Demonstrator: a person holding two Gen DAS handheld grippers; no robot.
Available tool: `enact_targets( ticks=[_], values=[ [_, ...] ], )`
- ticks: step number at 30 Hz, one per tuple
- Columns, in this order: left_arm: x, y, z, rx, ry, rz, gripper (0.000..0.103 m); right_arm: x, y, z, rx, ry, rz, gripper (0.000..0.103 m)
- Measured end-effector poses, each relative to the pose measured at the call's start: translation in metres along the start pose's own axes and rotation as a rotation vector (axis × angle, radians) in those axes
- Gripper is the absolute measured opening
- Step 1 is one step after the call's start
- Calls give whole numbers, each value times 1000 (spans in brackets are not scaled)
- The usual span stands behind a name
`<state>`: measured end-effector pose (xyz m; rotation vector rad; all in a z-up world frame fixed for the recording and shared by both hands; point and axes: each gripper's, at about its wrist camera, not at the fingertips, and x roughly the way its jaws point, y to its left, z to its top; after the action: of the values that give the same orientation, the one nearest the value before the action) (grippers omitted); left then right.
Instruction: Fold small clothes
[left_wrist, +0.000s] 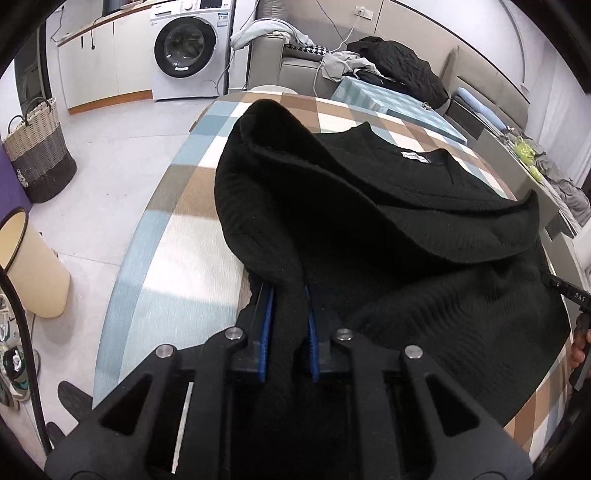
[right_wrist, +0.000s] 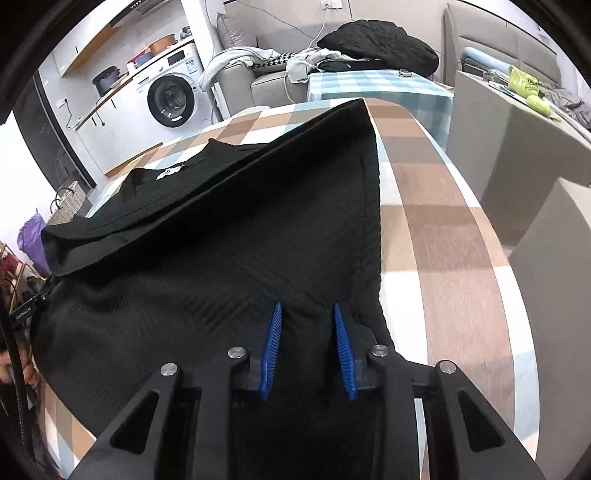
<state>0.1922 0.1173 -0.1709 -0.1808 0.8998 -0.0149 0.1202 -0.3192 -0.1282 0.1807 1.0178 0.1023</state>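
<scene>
Both tongs are clamped on the black top's near hem: left tongs (left_wrist: 289, 295) and right tongs (right_wrist: 307, 310) each pinch a bunch of fabric. The black top (left_wrist: 424, 229) spreads ahead of them across the checked worktop (left_wrist: 177, 236), part folded over itself.

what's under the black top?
Checked tablecloth shows all round the black top. A folded-over flap lies on the top's own body. The cloth beneath is covered; anything there is unseen.
</scene>
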Motion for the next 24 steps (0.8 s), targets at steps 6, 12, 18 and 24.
enact_targets(
  ticks=[6,12,18,24],
  values=[
    [-30,0,-33,8,16,-9,13,-30,-5,-40,23,35,26,29],
    [-48,12,-39,-62,17,-39,28,-50,-6,-41,24,20,24,30],
    [-62,26,-7,-72,-60,23,44,-56,-17,4,80,-74,-10,42],
    [-33,19,37,14,-33,6,49,-37,-12,25,85,-39,-15,42]
  ],
)
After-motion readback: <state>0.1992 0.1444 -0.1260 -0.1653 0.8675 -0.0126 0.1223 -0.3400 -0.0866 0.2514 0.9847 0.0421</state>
